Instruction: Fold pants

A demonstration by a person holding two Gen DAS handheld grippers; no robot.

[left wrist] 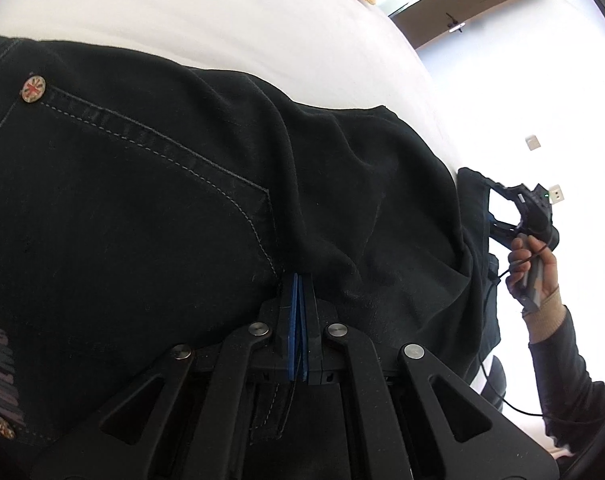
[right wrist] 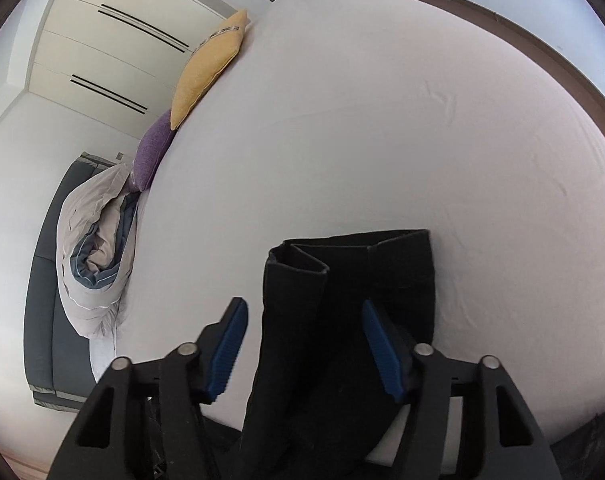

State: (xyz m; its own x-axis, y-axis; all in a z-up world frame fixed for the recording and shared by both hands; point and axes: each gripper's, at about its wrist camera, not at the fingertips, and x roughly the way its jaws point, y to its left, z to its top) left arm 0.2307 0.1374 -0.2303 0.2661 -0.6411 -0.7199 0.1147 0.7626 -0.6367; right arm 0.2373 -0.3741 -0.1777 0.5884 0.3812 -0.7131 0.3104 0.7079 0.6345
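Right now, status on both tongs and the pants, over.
Left tongs shut on pants near the back pocket. Right tongs open, straddling the leg cuffs, not pinching. Pants on white bed. Nothing in the way.

Yellow cushion (right wrist: 210, 68) touching purple cushion (right wrist: 154, 152), rolled duvet (right wrist: 94, 248) below, white wardrobe (right wrist: 102, 32) behind

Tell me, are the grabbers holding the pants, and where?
The left gripper is pinched shut on the black pants, beside the back pocket. The right gripper straddles the leg ends, pads not yet touching.
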